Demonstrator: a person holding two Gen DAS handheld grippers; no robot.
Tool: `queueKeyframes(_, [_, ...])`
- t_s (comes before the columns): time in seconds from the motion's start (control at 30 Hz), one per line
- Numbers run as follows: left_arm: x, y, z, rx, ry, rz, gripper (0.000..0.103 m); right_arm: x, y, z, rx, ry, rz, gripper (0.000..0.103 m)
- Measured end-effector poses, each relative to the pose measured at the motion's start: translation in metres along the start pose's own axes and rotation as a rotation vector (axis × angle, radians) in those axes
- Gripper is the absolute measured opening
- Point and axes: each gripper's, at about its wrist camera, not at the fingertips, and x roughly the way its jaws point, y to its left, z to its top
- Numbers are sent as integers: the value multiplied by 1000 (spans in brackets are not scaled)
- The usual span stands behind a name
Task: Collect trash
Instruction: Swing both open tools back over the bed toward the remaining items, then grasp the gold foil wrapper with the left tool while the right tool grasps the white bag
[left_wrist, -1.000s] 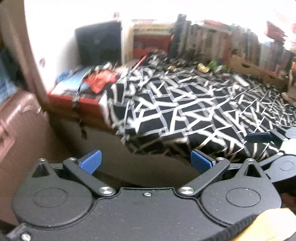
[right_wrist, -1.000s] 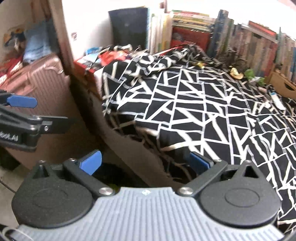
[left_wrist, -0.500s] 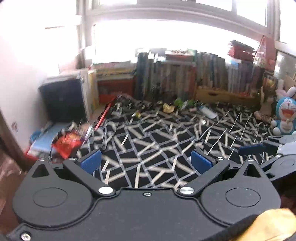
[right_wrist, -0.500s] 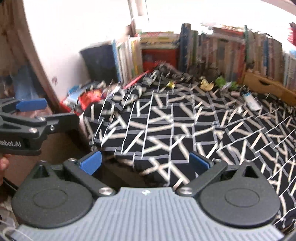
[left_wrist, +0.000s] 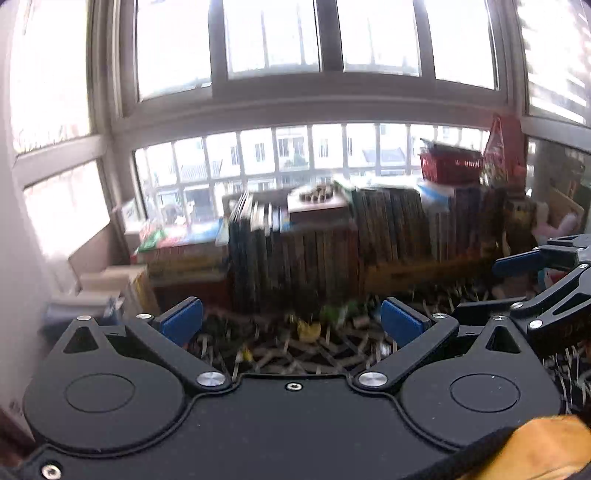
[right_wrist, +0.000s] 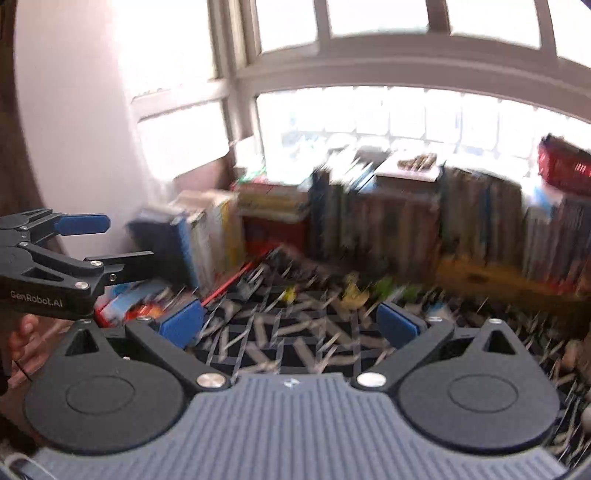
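Much of both views is filled by a barred window (left_wrist: 295, 173), below which a long row of books (left_wrist: 369, 240) is lined up along the far edge of a bed covered by a black-and-white patterned blanket (right_wrist: 280, 339). Small bits of trash are seen scattered on that blanket near the books: a yellow scrap (left_wrist: 309, 328) and a green scrap (right_wrist: 384, 286), both blurred. The left tongs (left_wrist: 291, 323) are held wide and empty, and the right tongs (right_wrist: 291, 323) are likewise spread wide with nothing between them. Nothing is judged to have been collected yet; the trash lies well ahead of both tongs, so the whole pickup is left to be done
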Motion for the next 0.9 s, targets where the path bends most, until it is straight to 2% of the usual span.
queueKeyframes(0.2, [87,-17,36,-15,-29,28,103,40,-67,27,-12,-47,-129,103])
queueKeyframes(0.3, [136,-21,32,-56,-38,7,103,69,-104,23,-7,-66,-195,103])
queueKeyframes(0.4, [189,-25,14,-133,15,16,103,97,-143,4,7,-148,-244,103])
queueKeyframes(0.43, [203,-26,8,-139,34,20,103,109,-154,-2,4,-151,-275,103])
queueKeyframes(0.5, [236,-31,-8,-131,73,45,103,134,-176,-15,-6,-103,-305,103])
queueKeyframes(0.6, [284,-39,-38,-102,134,84,103,167,-205,-37,21,-24,-268,103])
queueKeyframes(0.67, [318,-41,-56,-99,182,84,103,191,-225,-53,77,23,-252,103])
queueKeyframes(0.83, [387,-41,-96,-159,254,101,103,255,-262,-93,151,157,-239,103])
queueKeyframes(0.9, [420,-38,-113,-177,281,113,103,277,-274,-109,175,176,-243,103])
